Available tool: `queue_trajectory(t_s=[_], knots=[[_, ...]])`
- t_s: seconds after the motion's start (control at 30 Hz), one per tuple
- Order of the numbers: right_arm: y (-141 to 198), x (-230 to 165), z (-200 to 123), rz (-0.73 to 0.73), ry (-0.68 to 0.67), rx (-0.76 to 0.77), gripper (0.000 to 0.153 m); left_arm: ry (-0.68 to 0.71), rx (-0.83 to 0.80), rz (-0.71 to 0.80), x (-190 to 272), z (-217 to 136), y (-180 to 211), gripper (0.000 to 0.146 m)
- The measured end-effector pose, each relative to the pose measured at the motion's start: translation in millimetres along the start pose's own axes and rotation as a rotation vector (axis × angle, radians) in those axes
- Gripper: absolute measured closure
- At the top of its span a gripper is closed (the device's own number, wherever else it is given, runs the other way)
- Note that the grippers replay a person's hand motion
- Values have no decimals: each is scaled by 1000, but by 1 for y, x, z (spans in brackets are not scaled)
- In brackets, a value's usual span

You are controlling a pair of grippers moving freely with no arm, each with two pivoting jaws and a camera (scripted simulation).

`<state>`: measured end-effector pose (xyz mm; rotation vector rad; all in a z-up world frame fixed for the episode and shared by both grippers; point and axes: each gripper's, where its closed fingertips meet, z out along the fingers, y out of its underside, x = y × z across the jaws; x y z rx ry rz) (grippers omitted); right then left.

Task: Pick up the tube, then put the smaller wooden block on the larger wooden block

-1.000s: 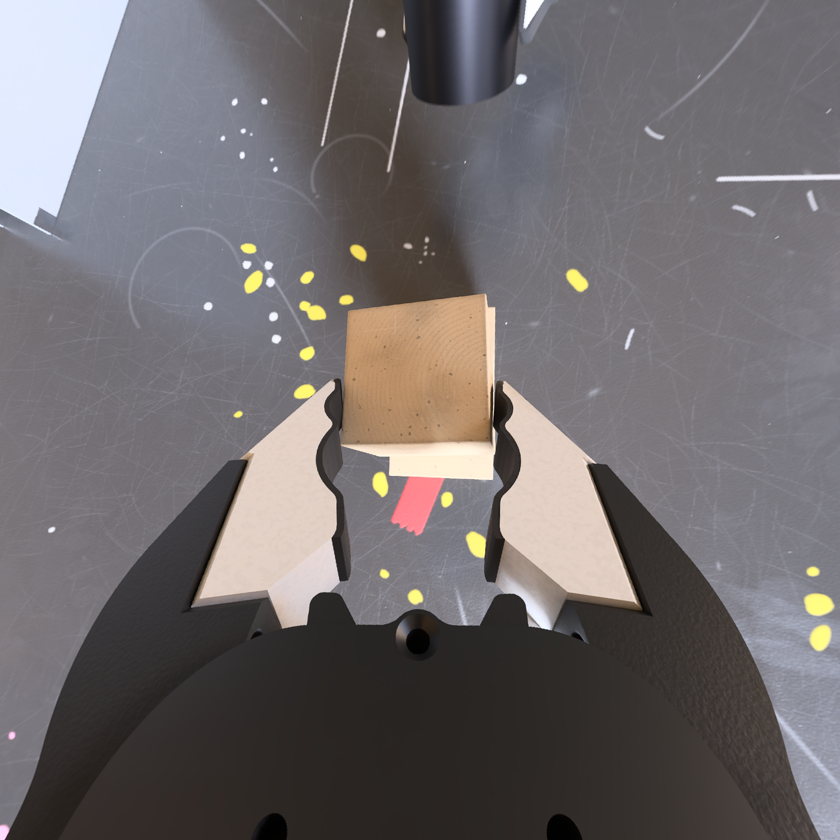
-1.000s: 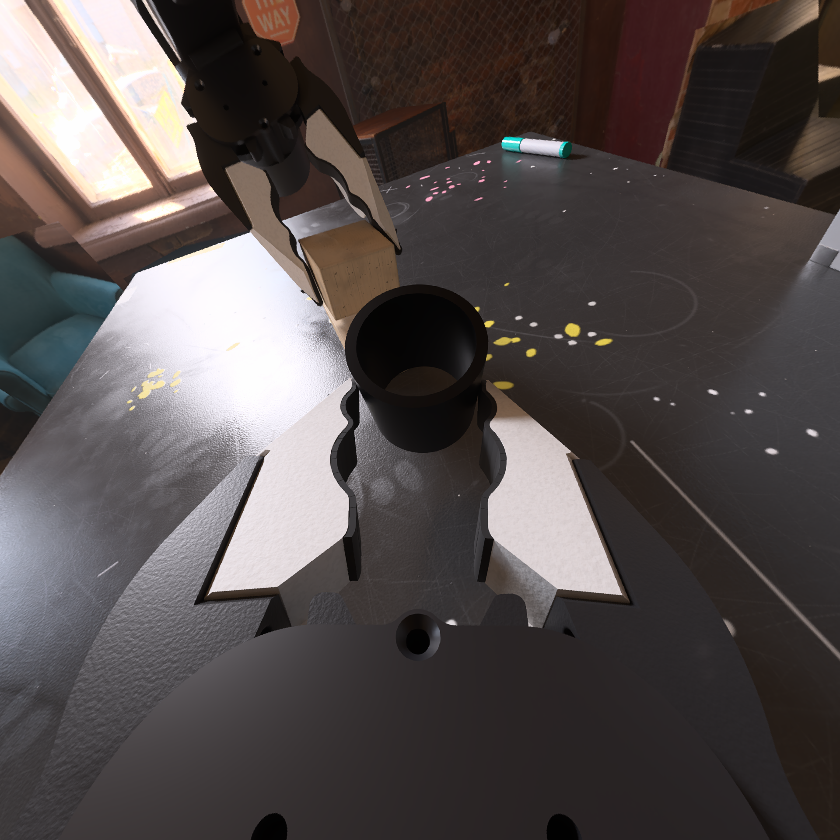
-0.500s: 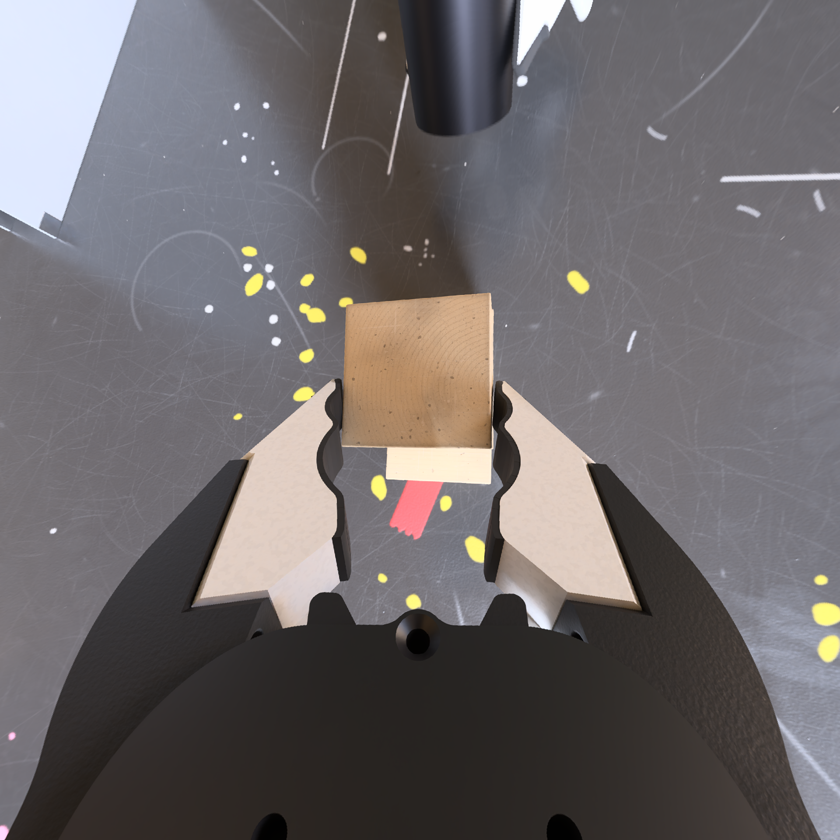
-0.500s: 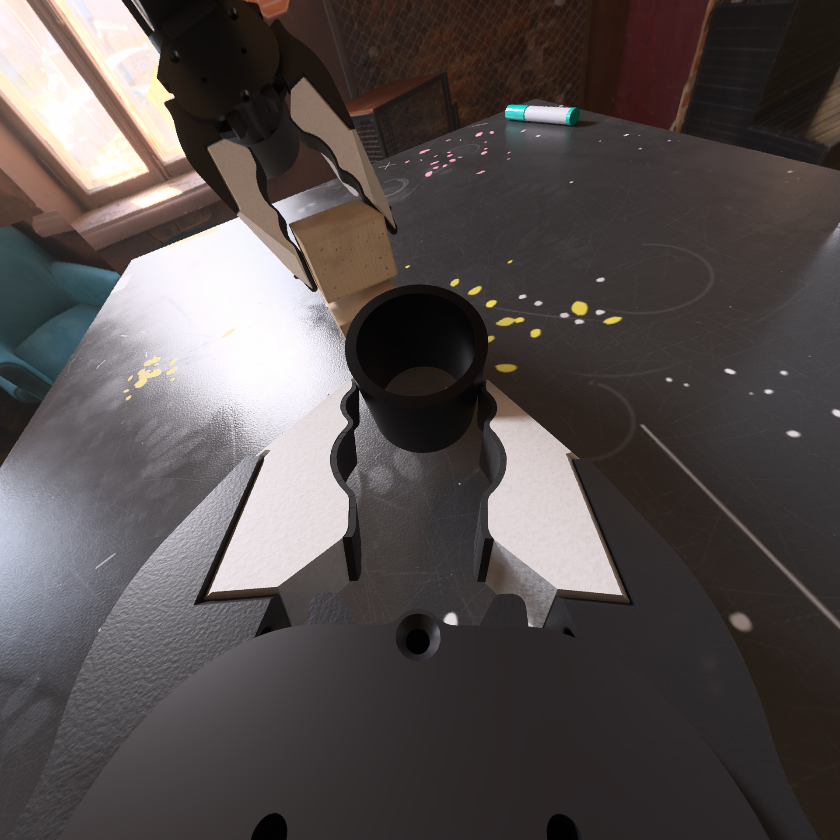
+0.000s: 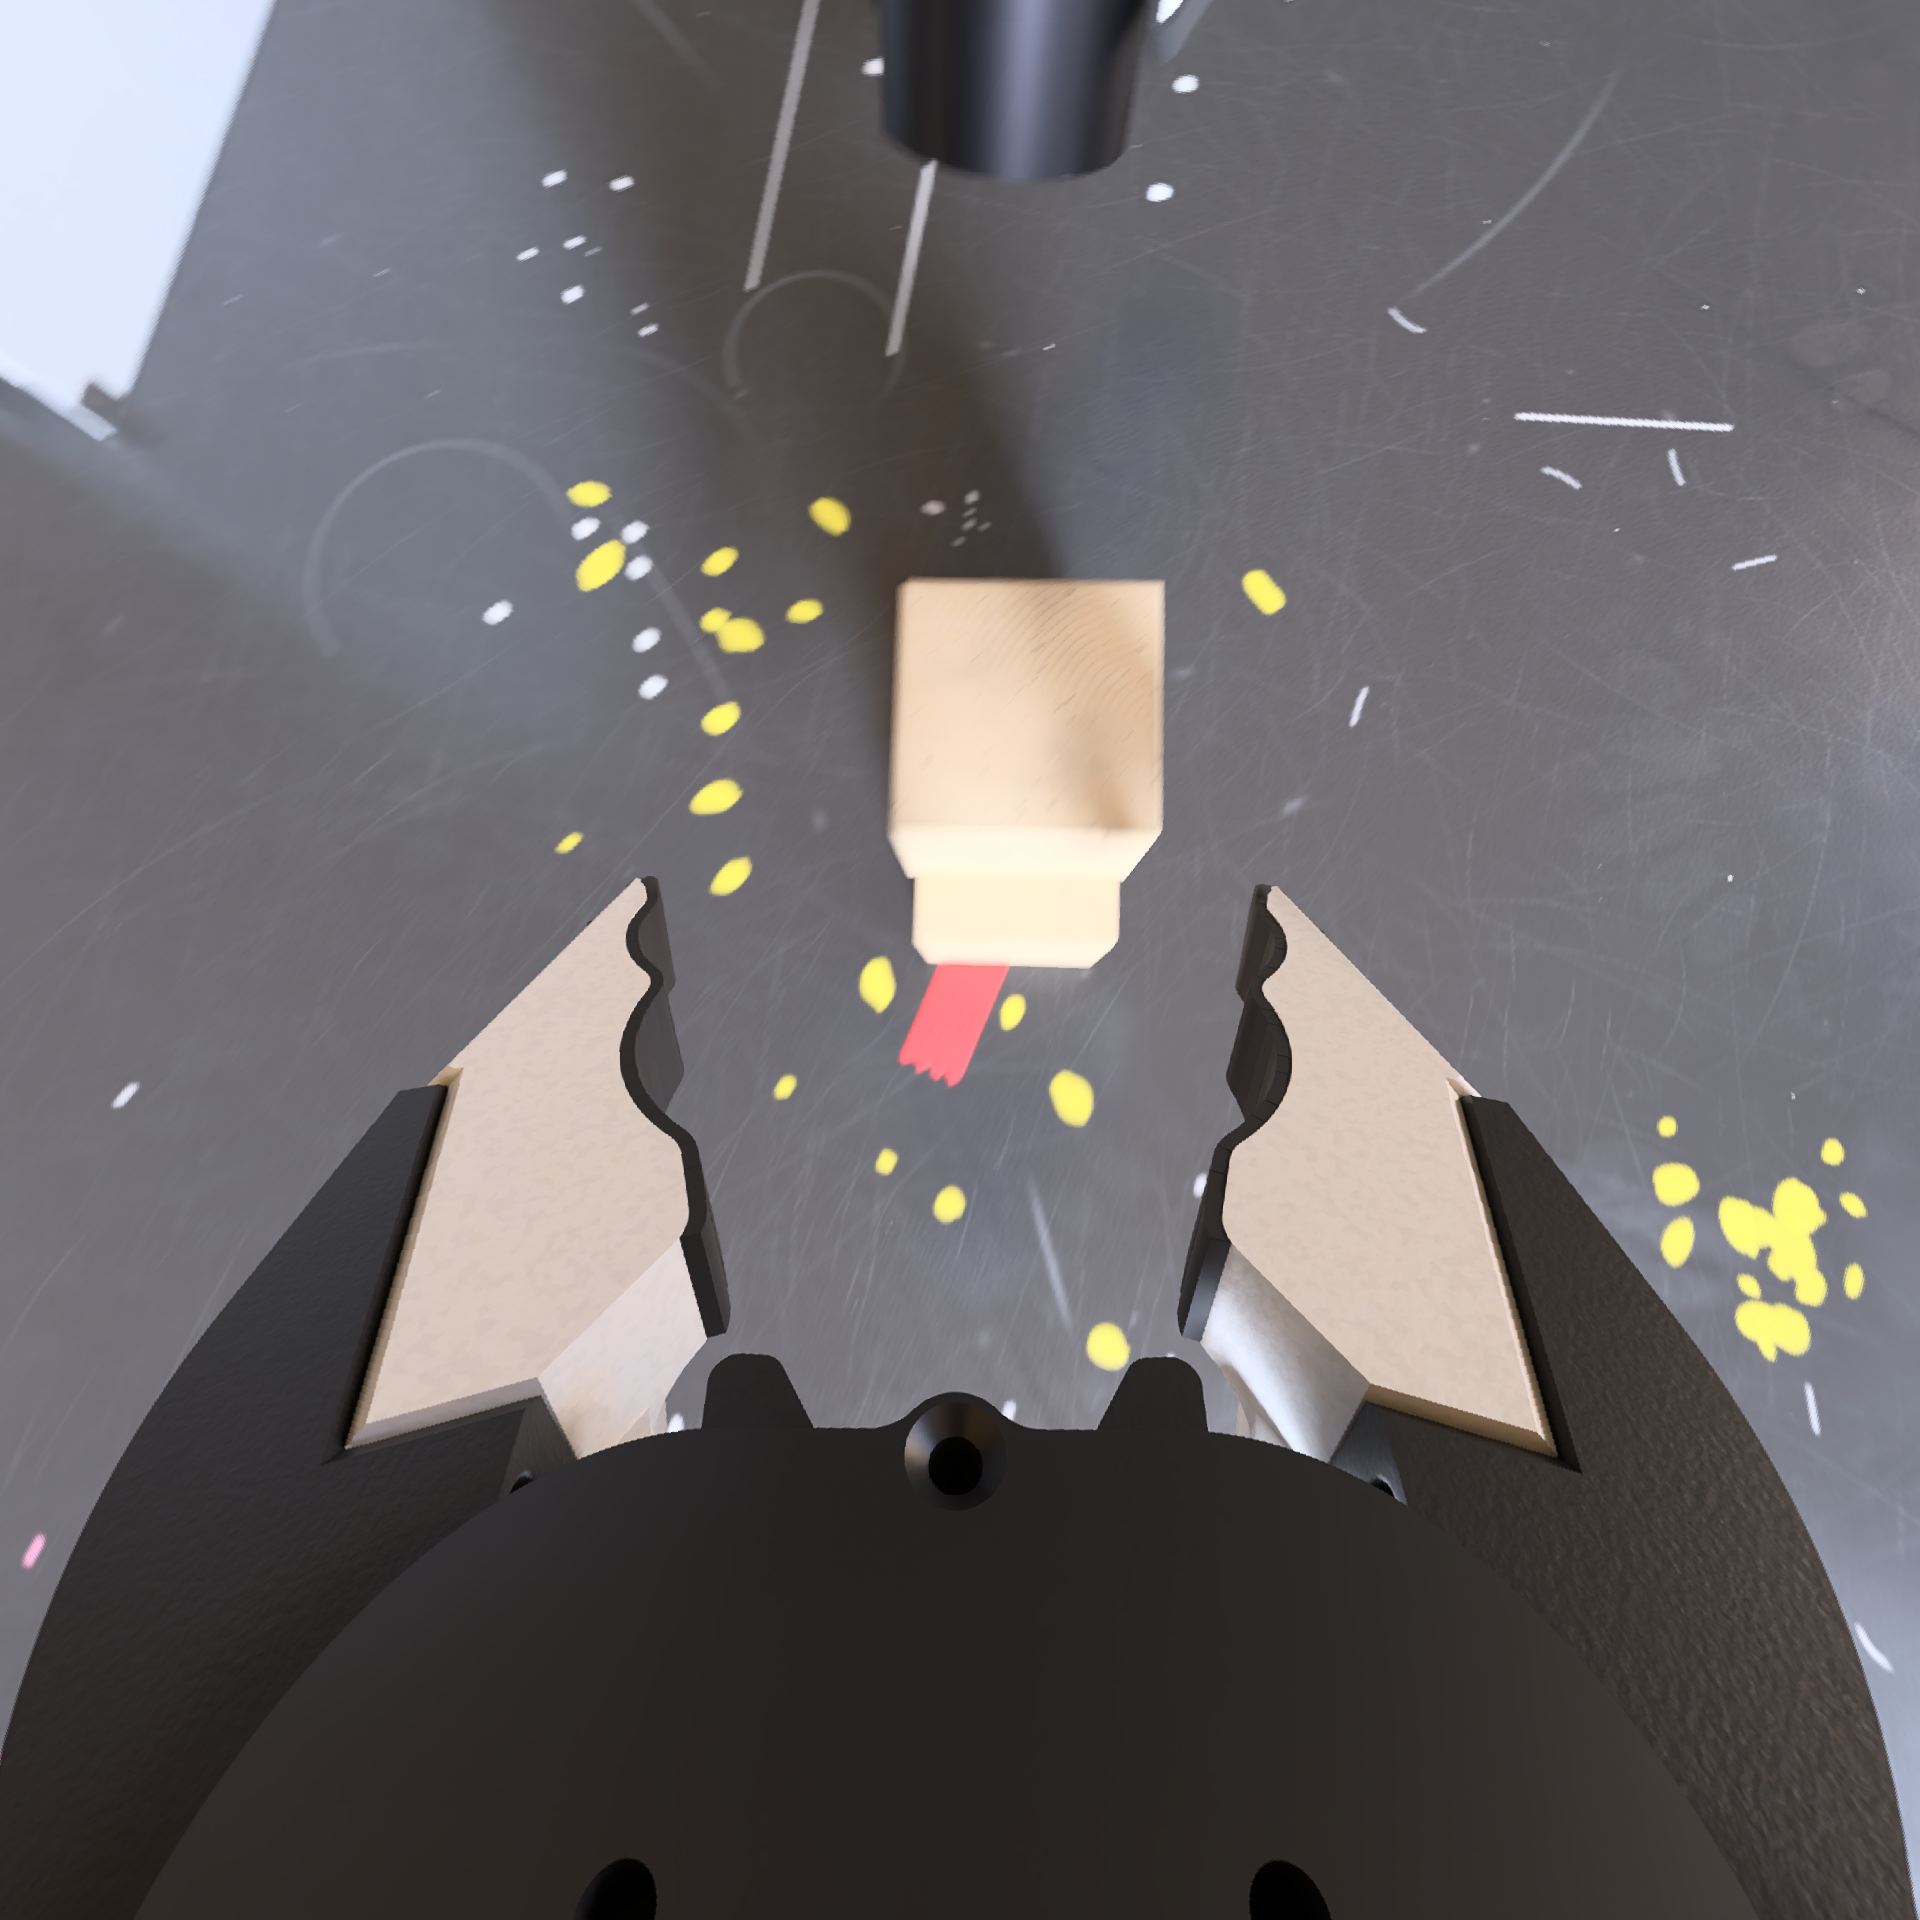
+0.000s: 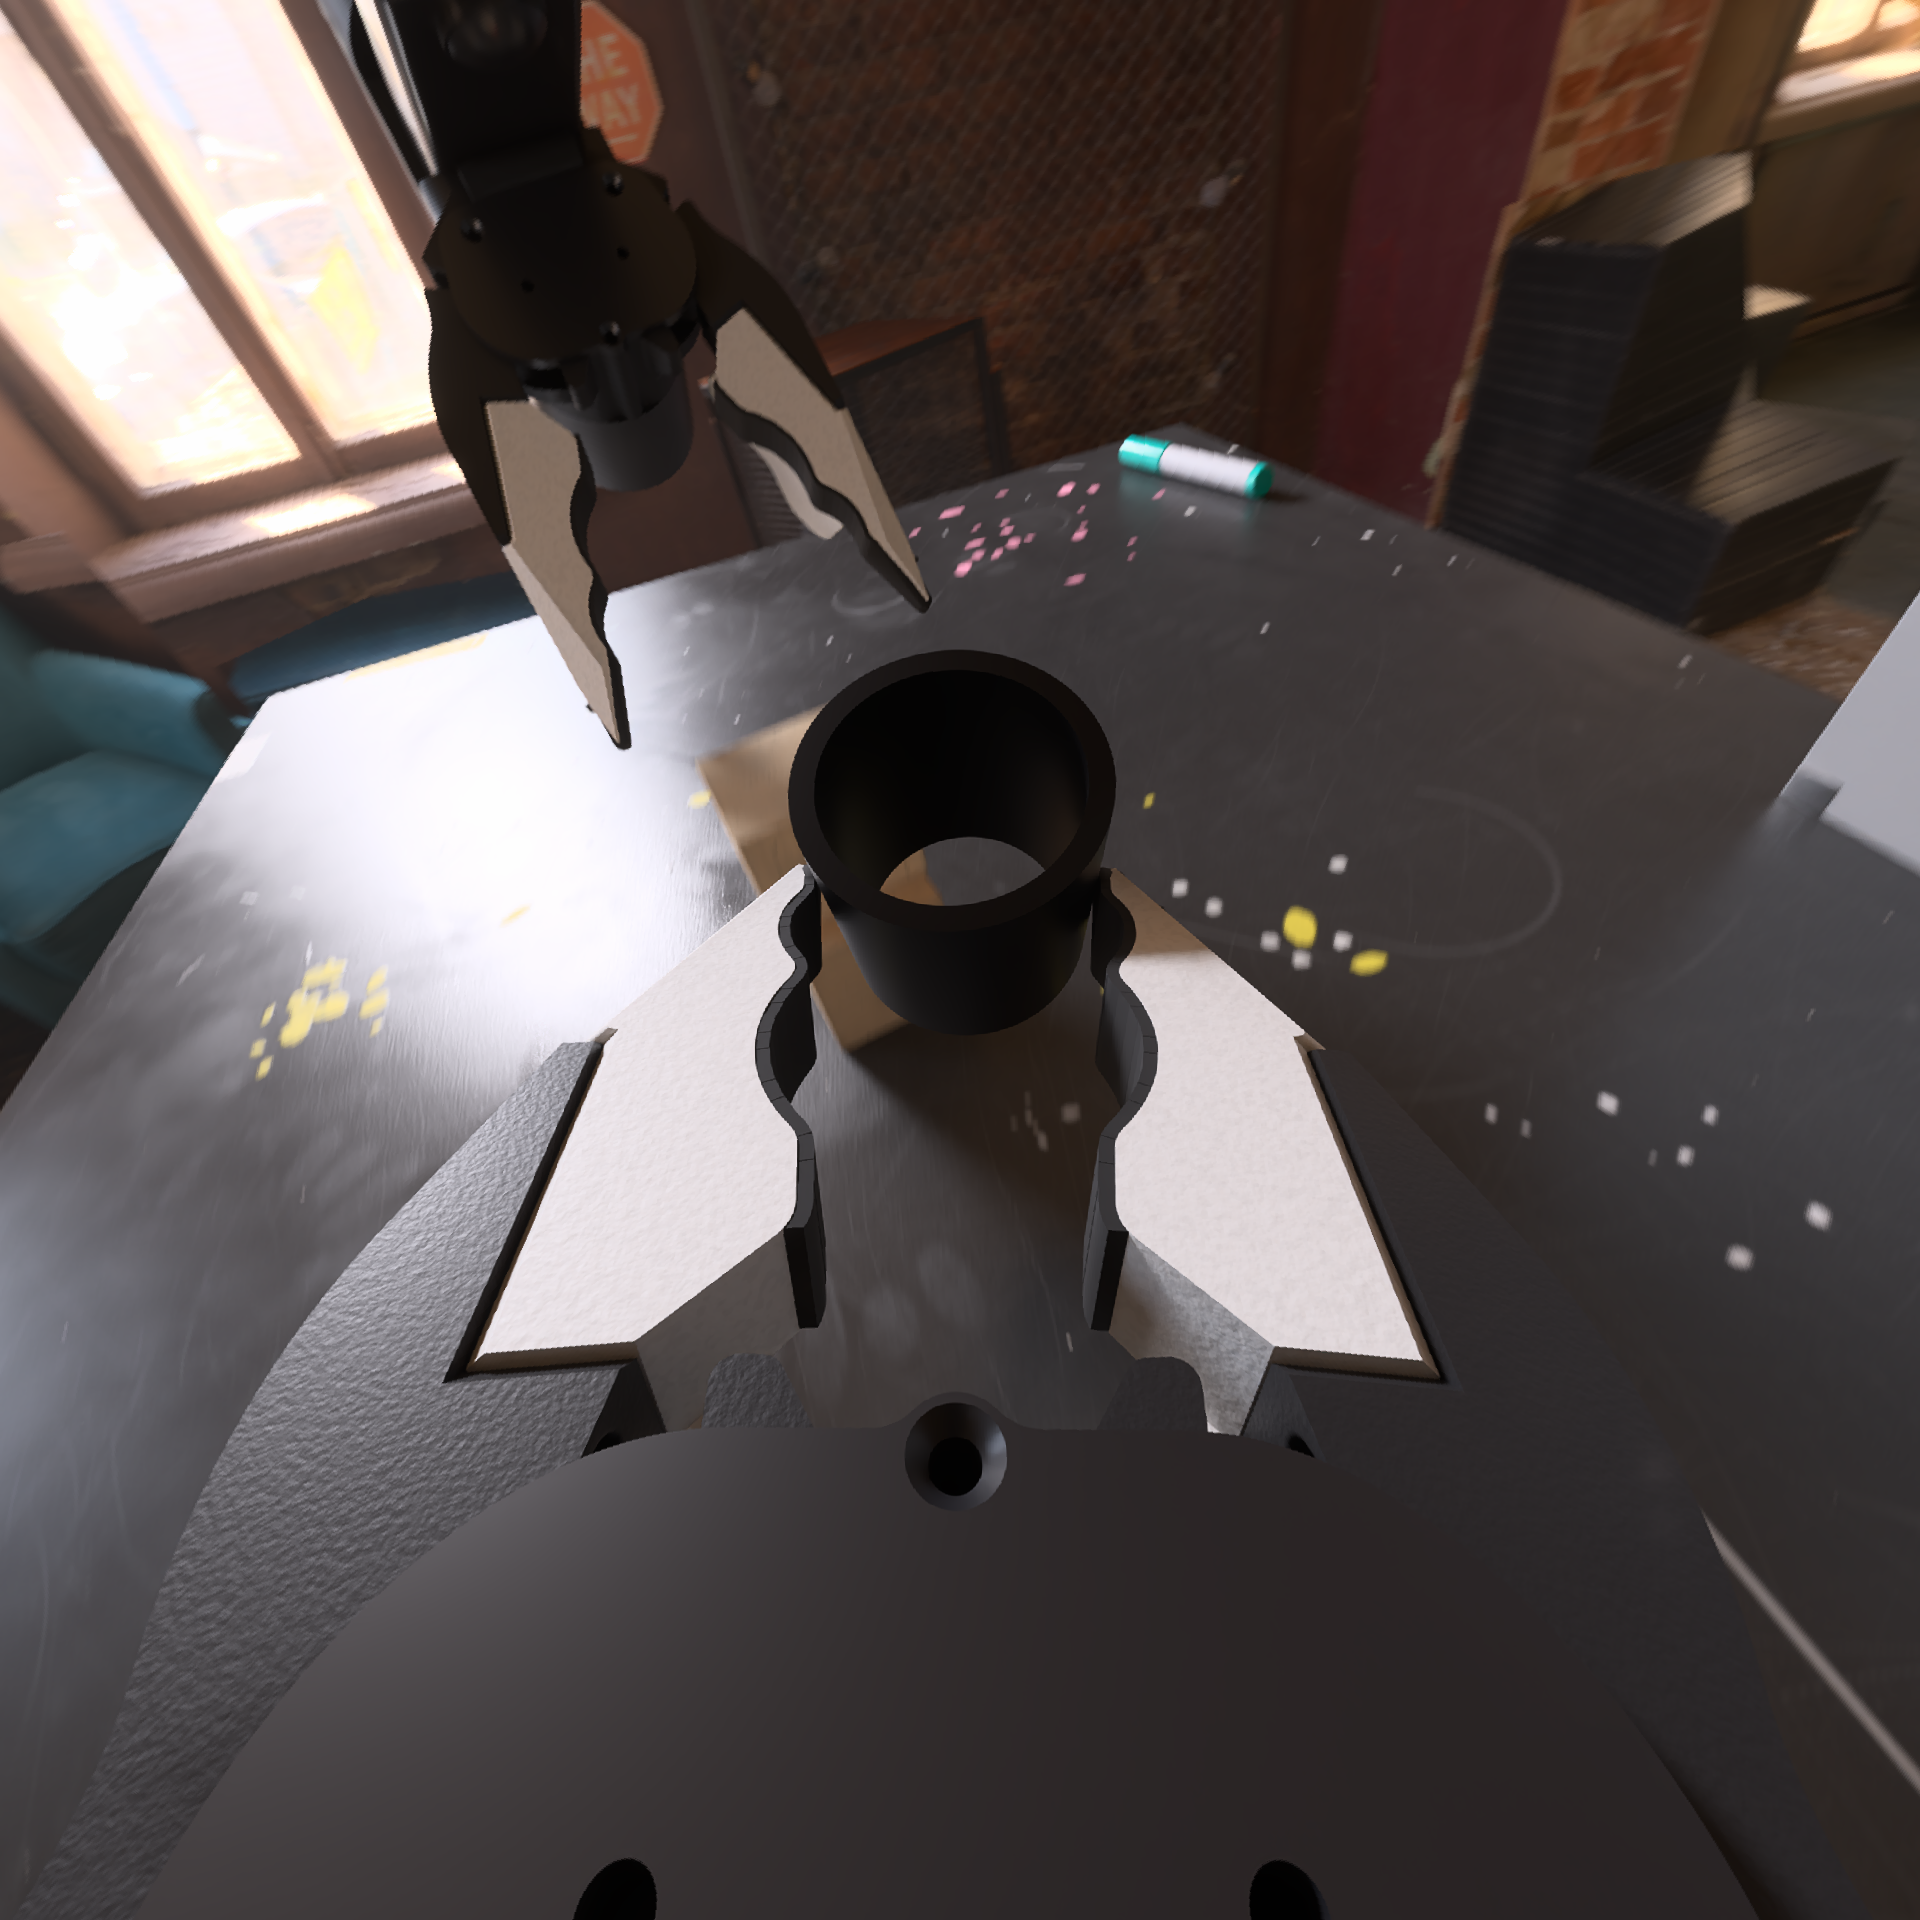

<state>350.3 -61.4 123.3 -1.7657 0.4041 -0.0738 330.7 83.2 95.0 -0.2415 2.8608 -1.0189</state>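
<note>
A wooden block (image 5: 1023, 707) rests on top of a second wooden block (image 5: 1013, 914) on the dark table (image 5: 1455, 727); the upper one hides most of the lower. My left gripper (image 5: 954, 886) is open and empty, up above the stack and a little nearer than it. It also shows in the right wrist view (image 6: 769, 670), high over the table. My right gripper (image 6: 954, 894) is shut on a black tube (image 6: 951, 862) and holds it off the table. The tube hides most of the blocks (image 6: 758, 821) in that view. The tube's end shows in the left wrist view (image 5: 1003, 94).
A teal and white marker (image 6: 1195, 465) lies at the table's far edge. A red mark (image 5: 951, 1023) and yellow paint spots are on the table by the stack. A teal armchair (image 6: 83, 810) stands beyond the left edge, dark stacked boxes (image 6: 1662, 416) beyond the right.
My left gripper has opened, let go of the wooden block on the other block, and pulled up and away. My right gripper still holds the tube and has shifted closer to the stack.
</note>
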Motion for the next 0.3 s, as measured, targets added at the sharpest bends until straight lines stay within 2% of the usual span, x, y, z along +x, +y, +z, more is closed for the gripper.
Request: queue_trajectory(t_s=[0.03, 0.13, 0.2, 0.3], knots=[[-14, -4, 7, -2, 24, 5, 100, -23, -1, -19, -8, -13, 4, 35], [-48, -33, 33, -29, -100, 11, 100, -130, 32, -92, -34, -41, 19, 39], [-49, -40, 51, -27, -110, -93, 100, -100, 38, -153, -38, -42, 28, 39], [-36, -47, 73, -65, -101, -243, 100, -91, -12, -191, -40, -27, 43, 31]])
